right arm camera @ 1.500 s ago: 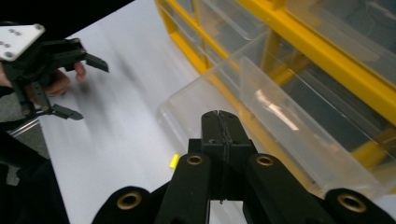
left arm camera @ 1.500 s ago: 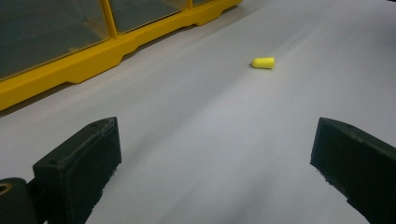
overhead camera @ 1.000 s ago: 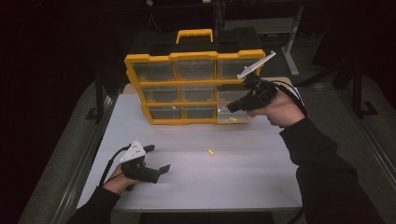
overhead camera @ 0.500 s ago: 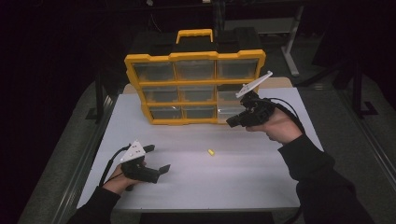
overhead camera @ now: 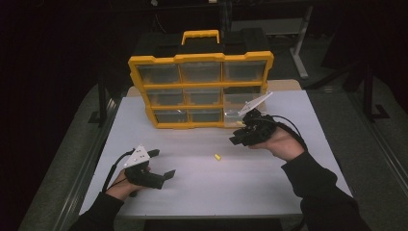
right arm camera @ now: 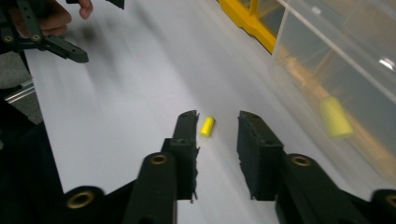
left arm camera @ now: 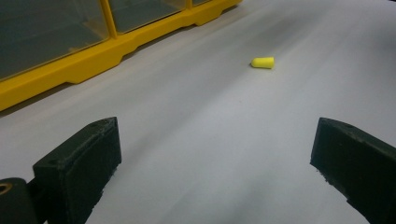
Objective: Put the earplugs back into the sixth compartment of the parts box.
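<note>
A small yellow earplug (overhead camera: 217,157) lies on the white table (overhead camera: 269,192), in front of a yellow organizer (overhead camera: 199,91) with clear drawers. My left gripper (overhead camera: 161,163) rests low at the front left, open wide, with the earplug (left arm camera: 262,62) well ahead of it. My right gripper (overhead camera: 236,136) hovers just in front of the organizer's pulled-out bottom-right drawer (overhead camera: 238,115). In the right gripper view my right gripper (right arm camera: 218,119) is open and holds nothing. The earplug (right arm camera: 207,126) shows through its gap, farther off on the table. Another earplug (right arm camera: 335,116) lies inside the clear drawer.
The organizer (left arm camera: 70,70) stands upright at the back of the table and has a handle (overhead camera: 200,36) on top. The left hand and its gripper (right arm camera: 51,42) show at the top left of the right gripper view. Dark floor surrounds the table.
My right gripper has drawn back from the organizer's right drawers, coming down and nearer to the earplug on the table. The left gripper and the earplug have not moved.
</note>
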Tool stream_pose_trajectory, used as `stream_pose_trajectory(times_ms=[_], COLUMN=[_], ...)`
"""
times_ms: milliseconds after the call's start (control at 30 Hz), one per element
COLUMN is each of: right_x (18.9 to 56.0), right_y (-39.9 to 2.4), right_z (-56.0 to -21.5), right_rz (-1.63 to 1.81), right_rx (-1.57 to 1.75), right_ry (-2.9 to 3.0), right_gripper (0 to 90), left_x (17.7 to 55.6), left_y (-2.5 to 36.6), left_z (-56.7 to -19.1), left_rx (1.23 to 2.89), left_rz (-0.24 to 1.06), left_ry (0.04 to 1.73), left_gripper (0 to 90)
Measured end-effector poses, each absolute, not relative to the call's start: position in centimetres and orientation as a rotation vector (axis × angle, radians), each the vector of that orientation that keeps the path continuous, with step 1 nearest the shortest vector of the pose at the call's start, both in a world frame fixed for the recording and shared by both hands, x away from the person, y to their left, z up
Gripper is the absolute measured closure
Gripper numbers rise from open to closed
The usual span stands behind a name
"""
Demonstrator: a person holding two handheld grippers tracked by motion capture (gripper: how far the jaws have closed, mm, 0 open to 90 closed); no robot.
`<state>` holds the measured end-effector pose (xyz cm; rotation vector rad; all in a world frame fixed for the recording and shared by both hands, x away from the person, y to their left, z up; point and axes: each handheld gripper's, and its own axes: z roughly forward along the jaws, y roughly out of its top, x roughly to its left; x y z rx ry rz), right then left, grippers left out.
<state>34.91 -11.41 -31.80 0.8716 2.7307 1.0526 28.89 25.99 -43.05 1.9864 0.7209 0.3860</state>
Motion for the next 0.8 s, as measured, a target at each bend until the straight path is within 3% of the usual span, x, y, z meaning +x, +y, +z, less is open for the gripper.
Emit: stream_pose_trajectory(times_ms=[500,800], right_x=[34.1,33.7], right_y=[-10.6,-10.0], right_z=[-35.1,-37.4], right_rz=[1.059,1.057], right_rx=[0.884,0.895], right_ry=[2.696,2.706], right_gripper=[44.3,41.9], left_x=[28.9,28.9], left_y=[26.0,26.0], left_z=[-43.1,-43.0], left_rx=[1.988,1.989], left_rz=[0.386,0.385], left_ry=[0.720,0.721], left_gripper=[1.2,1.2])
